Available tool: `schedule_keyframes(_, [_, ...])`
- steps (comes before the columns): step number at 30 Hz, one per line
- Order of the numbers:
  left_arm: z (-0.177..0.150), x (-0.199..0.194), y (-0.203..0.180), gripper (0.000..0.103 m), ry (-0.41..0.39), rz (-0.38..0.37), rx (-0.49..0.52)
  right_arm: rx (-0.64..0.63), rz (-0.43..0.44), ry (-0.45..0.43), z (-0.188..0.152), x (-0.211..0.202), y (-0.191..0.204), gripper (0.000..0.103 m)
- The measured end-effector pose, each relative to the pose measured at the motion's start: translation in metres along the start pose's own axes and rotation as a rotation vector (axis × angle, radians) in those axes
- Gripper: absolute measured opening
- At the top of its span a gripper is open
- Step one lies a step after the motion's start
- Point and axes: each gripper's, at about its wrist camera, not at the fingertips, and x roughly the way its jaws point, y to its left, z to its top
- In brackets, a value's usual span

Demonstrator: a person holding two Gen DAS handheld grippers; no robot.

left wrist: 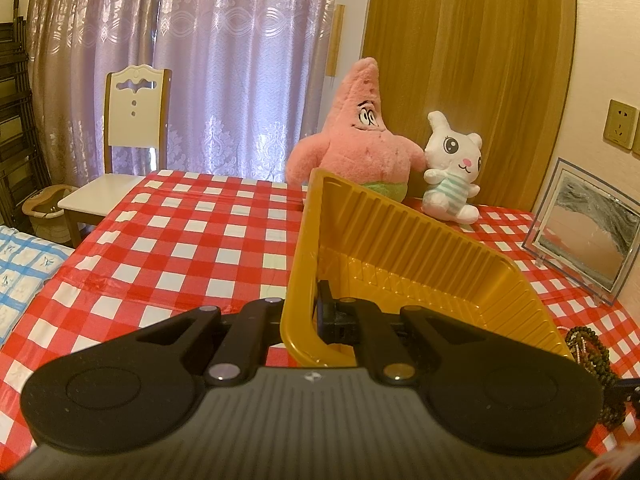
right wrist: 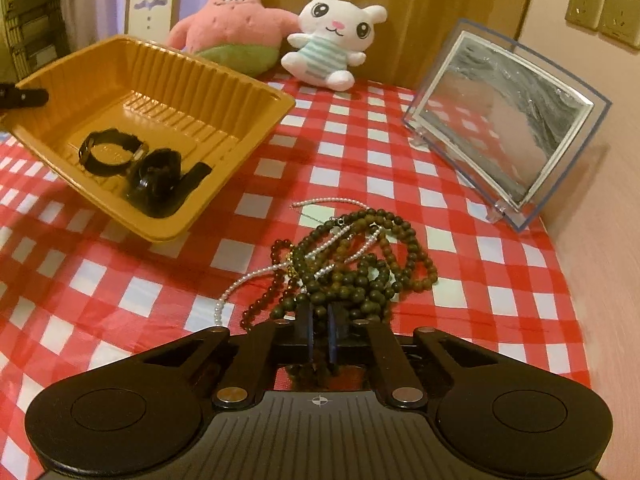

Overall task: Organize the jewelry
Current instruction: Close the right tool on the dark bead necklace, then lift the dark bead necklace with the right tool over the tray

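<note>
While your right gripper (right wrist: 320, 334) pinched a few strands at the near edge of the bead pile (right wrist: 352, 268), its jaws nearly together on them, your left gripper (left wrist: 316, 320) stood clamped on the near rim of the yellow tray (left wrist: 420, 248) and tipped it up off the checked tablecloth (left wrist: 180, 240).

The pile lay on the cloth near you, to the right of the tray and well short of the picture frame (right wrist: 504, 124) at the far right. It was a tangle of dark wooden bead strings with a thin white pearl chain (right wrist: 248, 280) threaded through. You could judge it light, limp and slippery; lifted by a few strands, the rest would likely trail, swing and snag. A hold deeper in the thick middle looked safer, and the pearl chain seemed the most fragile part.

Two black watches (right wrist: 132, 164) already sat in the tray's low corner.

From the left camera, only a sliver of the beads showed at the right edge, and the tray's contents were hidden behind the gripper. How many separate strings made up the pile could not be made out, nor which ones the pads truly held.
</note>
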Motion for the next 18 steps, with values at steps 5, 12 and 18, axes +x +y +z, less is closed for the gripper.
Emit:
schedule_keyframes(5, [0.0, 0.0, 0.0, 0.005, 0.0, 0.0, 0.0, 0.066, 0.008, -0.082, 0.024, -0.02, -0.014, 0.007])
schedule_keyframes(12, [0.0, 0.0, -0.001, 0.005, -0.001, -0.001, 0.001, 0.136, 0.007, -0.273, 0.074, -0.07, -0.044, 0.007])
schedule_keyframes(18, [0.0, -0.001, 0.0, 0.005, -0.004, -0.002, 0.003, 0.141, -0.008, -0.414, 0.102, -0.121, -0.06, 0.007])
